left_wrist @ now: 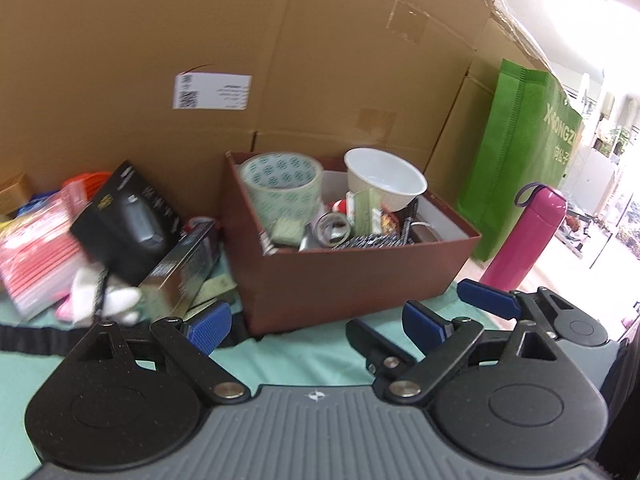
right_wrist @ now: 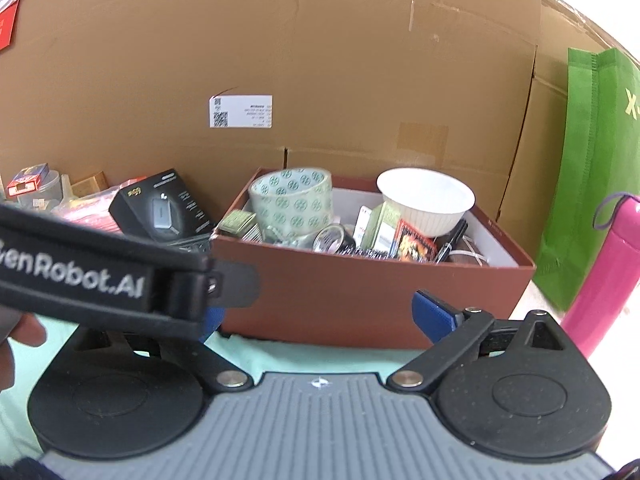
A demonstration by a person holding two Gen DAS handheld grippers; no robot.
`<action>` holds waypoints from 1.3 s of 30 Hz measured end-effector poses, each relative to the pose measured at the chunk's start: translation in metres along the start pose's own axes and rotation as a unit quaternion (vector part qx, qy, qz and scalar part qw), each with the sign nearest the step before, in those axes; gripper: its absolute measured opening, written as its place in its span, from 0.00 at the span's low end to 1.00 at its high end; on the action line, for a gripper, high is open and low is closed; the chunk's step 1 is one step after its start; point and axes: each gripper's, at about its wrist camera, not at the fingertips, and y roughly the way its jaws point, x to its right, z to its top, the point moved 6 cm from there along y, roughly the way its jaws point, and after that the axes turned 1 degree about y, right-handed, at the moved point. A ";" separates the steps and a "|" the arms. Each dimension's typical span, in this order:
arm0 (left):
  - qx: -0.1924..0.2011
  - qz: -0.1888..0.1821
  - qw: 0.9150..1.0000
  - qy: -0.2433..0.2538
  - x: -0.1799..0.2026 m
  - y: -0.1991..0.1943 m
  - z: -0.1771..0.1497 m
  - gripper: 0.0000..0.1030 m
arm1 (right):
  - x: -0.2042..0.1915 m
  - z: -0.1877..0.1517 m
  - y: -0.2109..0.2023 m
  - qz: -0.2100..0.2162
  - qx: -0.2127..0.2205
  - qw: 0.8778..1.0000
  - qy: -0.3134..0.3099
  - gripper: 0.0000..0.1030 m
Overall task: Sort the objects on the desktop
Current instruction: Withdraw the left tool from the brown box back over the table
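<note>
A brown-red open box [left_wrist: 360, 280] [right_wrist: 360, 292] stands on the teal mat and holds a patterned tape roll [left_wrist: 282, 182] [right_wrist: 292, 200], a white bowl [left_wrist: 384, 180] [right_wrist: 426, 200], a marker and small packets. Left of it lies a loose pile with a black product box [left_wrist: 128, 216] [right_wrist: 164, 208], red-and-white bags [left_wrist: 36, 256] and a white plush item [left_wrist: 104, 300]. My left gripper [left_wrist: 316, 324] is open and empty, just short of the box's near wall. My right gripper [right_wrist: 324, 316] is wide open and empty before the same wall; the left gripper's strap [right_wrist: 100, 276] hides its left pad.
A big cardboard carton [left_wrist: 280, 60] walls off the back. A pink bottle [left_wrist: 524, 240] [right_wrist: 608, 272] and a green bag [left_wrist: 520, 160] [right_wrist: 592, 160] stand right of the box. A hand [right_wrist: 16, 344] shows at the right wrist view's left edge.
</note>
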 end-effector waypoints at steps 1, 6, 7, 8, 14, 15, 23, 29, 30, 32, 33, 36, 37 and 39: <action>0.000 0.004 1.000 -0.002 -0.002 -0.003 -0.003 0.92 | -0.002 -0.004 -0.002 0.000 -0.001 1.000 0.002 0.94; 0.008 0.019 1.000 -0.007 -0.013 -0.020 -0.014 0.94 | -0.017 -0.010 -0.013 0.012 -0.011 1.000 0.013 0.95; 0.009 0.022 1.000 -0.007 -0.015 -0.023 -0.015 0.94 | -0.020 -0.011 -0.014 0.016 -0.012 1.000 0.014 0.95; 0.012 0.024 1.000 -0.008 -0.018 -0.027 -0.017 0.94 | -0.023 -0.012 -0.015 0.019 -0.013 1.000 0.014 0.95; 0.024 0.038 0.999 -0.018 -0.037 -0.051 -0.028 0.96 | -0.043 -0.016 -0.023 0.040 -0.013 0.999 0.009 0.95; 0.026 0.037 0.999 -0.022 -0.041 -0.055 -0.030 0.96 | -0.047 -0.017 -0.023 0.043 -0.013 0.999 0.009 0.95; 0.037 0.076 0.995 -0.051 -0.082 -0.088 -0.050 0.97 | -0.083 -0.027 -0.027 0.131 -0.028 0.990 0.044 0.95; 0.022 0.104 0.990 -0.088 -0.119 -0.095 -0.059 0.97 | -0.113 -0.033 -0.015 0.162 -0.045 0.985 0.045 0.95; 0.022 0.112 0.989 -0.091 -0.125 -0.096 -0.059 0.97 | -0.118 -0.033 -0.013 0.164 -0.045 0.985 0.044 0.95; 0.021 0.127 0.987 -0.091 -0.136 -0.097 -0.060 0.97 | -0.126 -0.034 -0.012 0.172 -0.045 0.983 0.047 0.95; 0.023 0.134 0.987 -0.088 -0.141 -0.098 -0.059 0.97 | -0.129 -0.034 -0.010 0.180 -0.045 0.981 0.050 0.95; 0.036 0.145 0.986 -0.076 -0.153 -0.103 -0.055 0.97 | -0.142 -0.032 -0.005 0.203 -0.040 0.977 0.048 0.98; 0.038 0.146 0.986 -0.076 -0.158 -0.104 -0.053 0.97 | -0.147 -0.030 -0.005 0.207 -0.037 0.977 0.046 0.98; 0.045 0.140 0.986 -0.080 -0.168 -0.106 -0.048 0.97 | -0.157 -0.029 -0.001 0.217 -0.041 0.975 0.035 0.98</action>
